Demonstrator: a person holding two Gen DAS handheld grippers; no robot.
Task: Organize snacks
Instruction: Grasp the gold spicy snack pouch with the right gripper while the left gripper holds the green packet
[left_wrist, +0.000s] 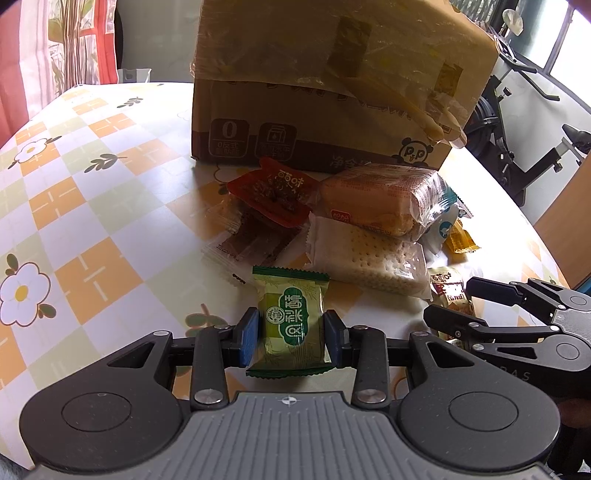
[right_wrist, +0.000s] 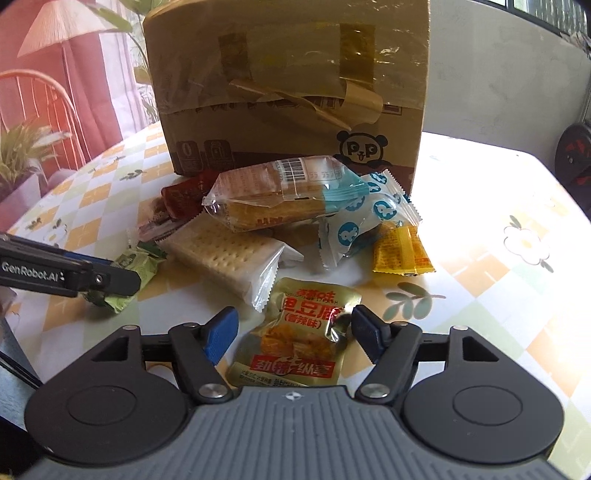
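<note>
Left gripper (left_wrist: 290, 334) clamps green packet (left_wrist: 290, 321); right gripper (right_wrist: 293, 334), wide, straddles gold pouch (right_wrist: 295, 343): we centre it before closing.

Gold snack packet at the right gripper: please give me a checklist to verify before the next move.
1. Left gripper shut on green packet: ok.
2. Gold packet between right gripper pads: ok.
3. Right pads pressing gold packet: not ok, gaps on both sides.
4. Gold packet free of cracker pack: ok.
5. Cardboard box open to receive snacks: cannot tell.
</note>
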